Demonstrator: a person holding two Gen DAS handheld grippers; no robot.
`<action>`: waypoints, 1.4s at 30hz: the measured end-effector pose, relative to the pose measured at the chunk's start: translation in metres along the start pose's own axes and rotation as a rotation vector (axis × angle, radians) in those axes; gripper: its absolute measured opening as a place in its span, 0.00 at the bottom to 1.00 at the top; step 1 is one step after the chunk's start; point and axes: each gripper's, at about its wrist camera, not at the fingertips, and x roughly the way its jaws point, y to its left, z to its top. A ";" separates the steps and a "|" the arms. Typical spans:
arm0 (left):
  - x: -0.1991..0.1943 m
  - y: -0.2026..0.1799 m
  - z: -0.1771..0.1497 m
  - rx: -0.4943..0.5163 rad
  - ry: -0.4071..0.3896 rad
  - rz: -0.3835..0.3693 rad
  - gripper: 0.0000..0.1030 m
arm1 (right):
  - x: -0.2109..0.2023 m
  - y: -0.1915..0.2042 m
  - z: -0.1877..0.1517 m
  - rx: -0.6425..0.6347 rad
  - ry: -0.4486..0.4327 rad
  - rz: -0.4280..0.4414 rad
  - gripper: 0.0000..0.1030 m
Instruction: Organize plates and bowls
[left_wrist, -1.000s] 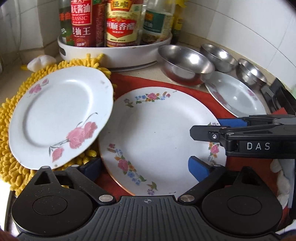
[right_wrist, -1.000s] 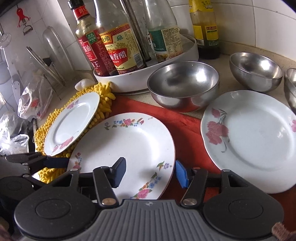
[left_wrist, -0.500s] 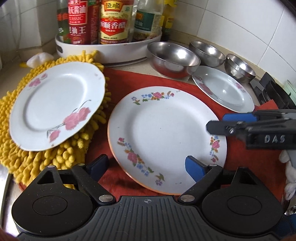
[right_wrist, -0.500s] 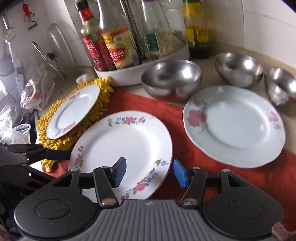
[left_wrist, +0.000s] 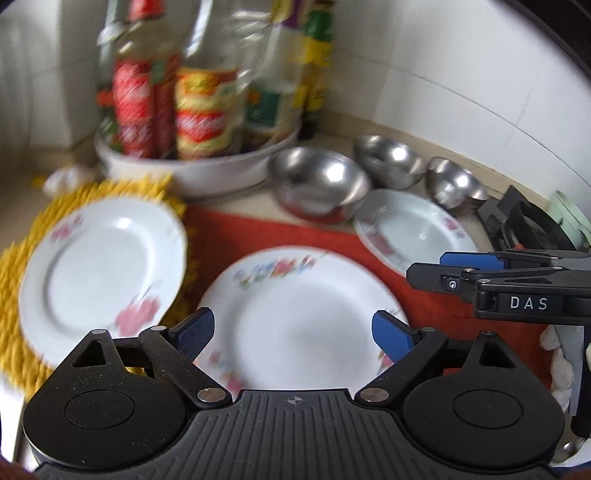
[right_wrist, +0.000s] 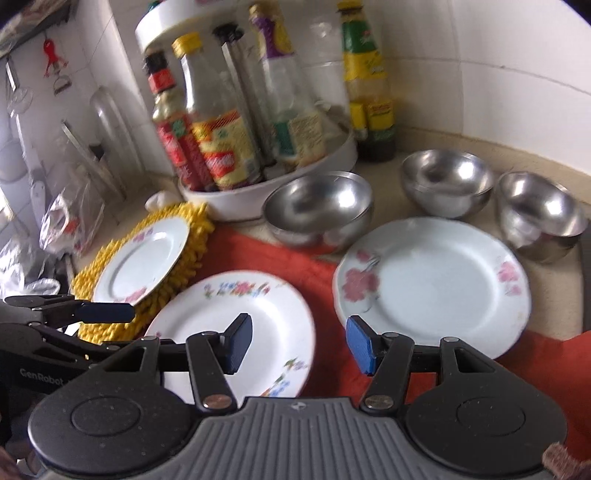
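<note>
Steel bowls (right_wrist: 317, 210) (right_wrist: 447, 184) (right_wrist: 541, 214) stand in a row behind three plates: a multicoloured floral plate (left_wrist: 299, 321) on the red cloth (right_wrist: 258, 254), one pink-flowered plate (right_wrist: 432, 284) at its right, another (left_wrist: 99, 273) on the yellow mat (right_wrist: 192, 236). Left gripper (left_wrist: 293, 334) hangs wide, jaws opening, nothing between them; right gripper (right_wrist: 299, 343) is half open, empty

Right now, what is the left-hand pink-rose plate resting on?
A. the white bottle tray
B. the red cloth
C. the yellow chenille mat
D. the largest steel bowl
C: the pink-rose plate lies on the yellow chenille mat, whose fringe shows all round its rim; the multicolour-flower plate and the other pink-rose plate lie on the red cloth.
</note>
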 end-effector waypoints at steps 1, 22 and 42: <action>0.001 -0.003 0.002 0.013 -0.009 -0.001 0.93 | -0.003 -0.003 0.001 0.010 -0.009 -0.012 0.52; 0.073 -0.078 0.055 0.126 0.051 -0.163 0.92 | -0.038 -0.087 -0.003 0.193 -0.107 -0.232 0.52; 0.122 -0.100 0.078 0.125 0.123 -0.167 0.92 | -0.005 -0.133 0.013 0.241 -0.066 -0.229 0.52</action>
